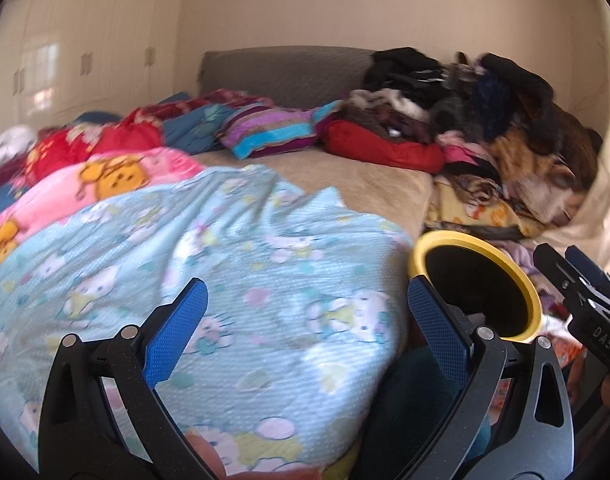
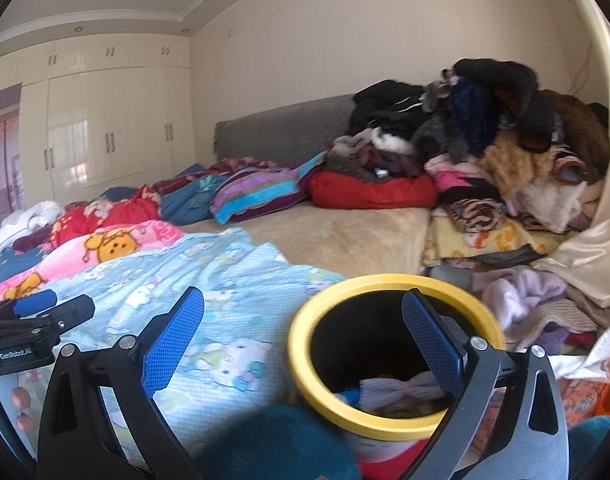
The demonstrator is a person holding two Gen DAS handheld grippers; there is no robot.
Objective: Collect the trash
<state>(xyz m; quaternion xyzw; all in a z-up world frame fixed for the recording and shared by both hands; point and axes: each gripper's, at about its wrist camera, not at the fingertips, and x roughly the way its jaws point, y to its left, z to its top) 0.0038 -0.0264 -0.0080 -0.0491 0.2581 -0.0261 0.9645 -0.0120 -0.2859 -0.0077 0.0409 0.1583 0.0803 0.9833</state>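
A bin with a yellow rim and black inside [image 2: 305,364] stands at the near edge of the bed; it also shows in the left wrist view [image 1: 533,300]. Crumpled pale and blue scraps [image 2: 401,390] lie at its bottom. My right gripper [image 2: 303,344] is open and empty, its right finger over the bin's mouth. My left gripper [image 1: 307,328] is open and empty above the light blue cartoon blanket [image 1: 225,280], with the bin just behind its right finger. The right gripper [image 1: 585,292] shows at the right edge of the left wrist view, and the left gripper [image 2: 37,312] at the left edge of the right wrist view.
The bed has a beige sheet [image 2: 337,236], a pink and red blanket [image 2: 105,240], a striped pillow [image 2: 257,192] and a tall heap of clothes [image 2: 485,152] at the right. A grey headboard [image 2: 281,132] and cream wardrobes [image 2: 105,128] stand behind.
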